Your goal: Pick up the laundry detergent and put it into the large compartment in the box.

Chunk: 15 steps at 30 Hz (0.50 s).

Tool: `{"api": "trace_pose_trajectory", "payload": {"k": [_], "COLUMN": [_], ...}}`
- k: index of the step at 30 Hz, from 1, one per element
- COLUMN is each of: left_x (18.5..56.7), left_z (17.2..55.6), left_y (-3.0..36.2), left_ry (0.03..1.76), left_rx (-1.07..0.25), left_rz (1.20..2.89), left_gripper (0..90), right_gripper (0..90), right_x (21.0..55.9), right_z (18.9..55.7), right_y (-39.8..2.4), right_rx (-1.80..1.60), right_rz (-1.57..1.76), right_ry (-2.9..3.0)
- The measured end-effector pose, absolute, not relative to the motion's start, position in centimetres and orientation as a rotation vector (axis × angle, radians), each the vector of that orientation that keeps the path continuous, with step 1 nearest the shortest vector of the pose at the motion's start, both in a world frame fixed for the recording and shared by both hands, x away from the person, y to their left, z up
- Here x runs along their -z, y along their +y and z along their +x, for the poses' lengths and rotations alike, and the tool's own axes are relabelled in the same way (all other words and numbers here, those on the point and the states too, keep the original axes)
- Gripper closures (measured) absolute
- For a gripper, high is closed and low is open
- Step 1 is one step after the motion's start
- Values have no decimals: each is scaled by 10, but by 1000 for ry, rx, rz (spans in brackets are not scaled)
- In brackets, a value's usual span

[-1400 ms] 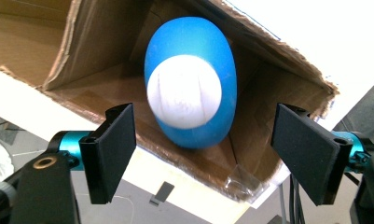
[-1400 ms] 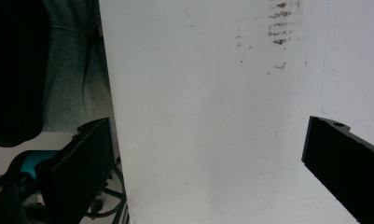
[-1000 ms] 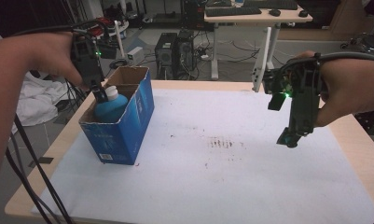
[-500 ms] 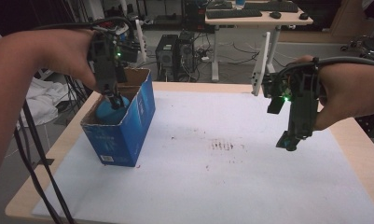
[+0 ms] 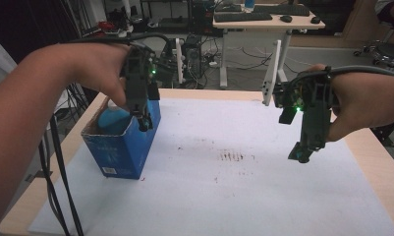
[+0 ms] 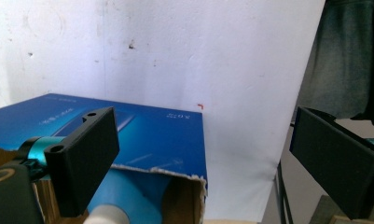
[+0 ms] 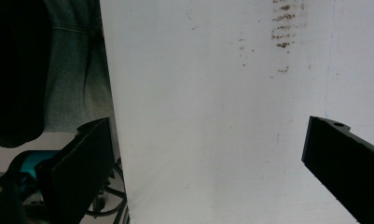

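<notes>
An open blue cardboard box (image 5: 123, 147) stands at the left of the white sheet. A blue bottle (image 5: 112, 120) with a white cap lies inside it. My left gripper (image 5: 144, 123) hangs over the box's right rim, open and holding nothing. In the left gripper view its wide-apart jaws (image 6: 203, 135) frame the box wall (image 6: 147, 135), with the bottle (image 6: 138, 196) below. My right gripper (image 5: 300, 155) hovers above the sheet at the right, tilted down. It is open, and bare paper lies between its jaws (image 7: 205, 135).
A white paper sheet (image 5: 243, 196) covers the wooden table, with brown stains (image 5: 232, 156) near the middle. Black cables (image 5: 57, 162) hang along the left edge. A white post (image 5: 270, 73) stands at the far edge, with a desk (image 5: 263, 19) and chairs behind.
My left gripper has risen out of the box, off the bottle, and moved right over the box's rim. The bottle stays inside. The right gripper has hardly moved.
</notes>
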<state>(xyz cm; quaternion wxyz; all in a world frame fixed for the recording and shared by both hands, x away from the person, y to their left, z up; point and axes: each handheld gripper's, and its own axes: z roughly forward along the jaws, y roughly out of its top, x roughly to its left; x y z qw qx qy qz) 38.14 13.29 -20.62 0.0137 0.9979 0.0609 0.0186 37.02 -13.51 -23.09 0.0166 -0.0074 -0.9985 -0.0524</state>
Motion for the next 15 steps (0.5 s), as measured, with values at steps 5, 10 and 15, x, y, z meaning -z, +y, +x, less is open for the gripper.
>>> {"api": "trace_pose_trajectory", "payload": {"k": [5,10,15], "left_x": [211,206,207], "left_z": [385,391,390], "left_y": [129,127,124], "left_ry": [168,166,153], "left_rx": [-33,-39,-42], "left_rz": [3103,3088,3089], "left_gripper": [81,81,81], "right_gripper": [17,17,17], "right_x": [232,234,234], "right_z": [372,373,373], "right_y": [-139,-138,-138], "right_rx": [138,127,126], "right_rz": [-49,-40,-40], "right_ry": [-3104,-3103,-3105]}}
